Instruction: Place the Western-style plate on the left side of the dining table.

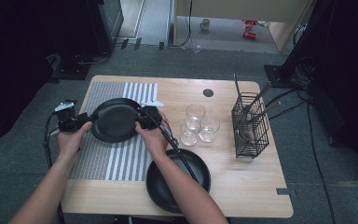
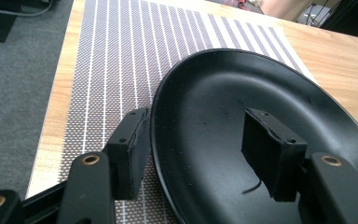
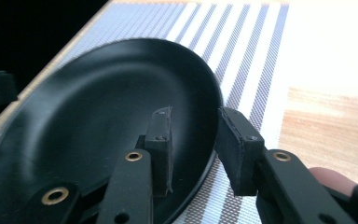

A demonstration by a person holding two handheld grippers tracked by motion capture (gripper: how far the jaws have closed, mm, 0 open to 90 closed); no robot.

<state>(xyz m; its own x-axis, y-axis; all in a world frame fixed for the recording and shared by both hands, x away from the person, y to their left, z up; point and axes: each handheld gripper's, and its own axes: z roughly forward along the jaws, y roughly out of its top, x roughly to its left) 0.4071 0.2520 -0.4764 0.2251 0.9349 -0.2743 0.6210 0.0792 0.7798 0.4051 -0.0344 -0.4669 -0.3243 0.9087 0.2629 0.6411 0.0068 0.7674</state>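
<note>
A black plate (image 1: 115,120) lies on the striped placemat (image 1: 112,158) at the left of the wooden table (image 1: 242,182). My left gripper (image 1: 93,117) is at the plate's left rim and my right gripper (image 1: 140,120) at its right rim. In the left gripper view the jaws of the left gripper (image 2: 200,140) straddle the rim of the plate (image 2: 242,93) with clear gaps, one pad outside and one over the dish. In the right gripper view the right gripper (image 3: 198,135) likewise straddles the rim of the plate (image 3: 98,107) without pressing on it.
A second black plate (image 1: 157,186) sits near the front edge, under my right forearm. Three clear glasses (image 1: 195,113) stand in the middle. A black wire basket (image 1: 251,123) with utensils stands at the right.
</note>
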